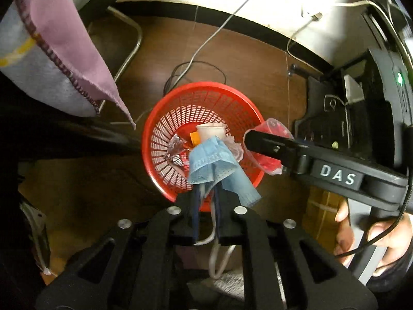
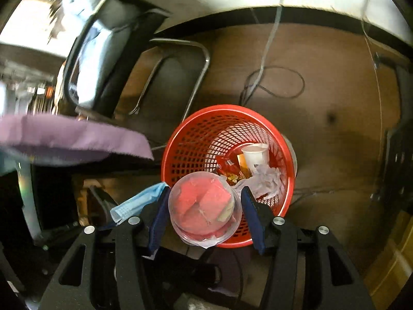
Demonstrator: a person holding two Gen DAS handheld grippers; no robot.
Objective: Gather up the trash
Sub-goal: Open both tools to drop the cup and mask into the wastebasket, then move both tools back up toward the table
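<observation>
A red mesh basket (image 1: pixel 206 86) (image 2: pixel 227 109) stands on the brown floor, holding a white paper cup (image 1: pixel 210 131) (image 2: pixel 255 155), wrappers and crumpled tissue (image 2: pixel 268 178). My left gripper (image 1: pixel 206 193) points down over its near rim. A blue face mask (image 1: pixel 209 160) (image 2: pixel 136 202) drapes over its tips, with the straps hanging in the narrow gap between the pads. My right gripper (image 2: pixel 205 188) is shut on a clear round plastic container (image 2: pixel 206 206) (image 1: pixel 271 126) with red contents, above the basket's near side. One of its fingers (image 1: pixel 265 146) crosses the left wrist view.
A purple cloth (image 1: pixel 72 38) (image 2: pixel 72 139) hangs at the left. Behind it is a chair with a metal frame (image 2: pixel 103 51). Cables (image 1: pixel 196 67) loop on the floor beyond the basket. Black equipment (image 1: pixel 348 116) stands at the right. A person's hand (image 1: pixel 374 232) holds the right gripper.
</observation>
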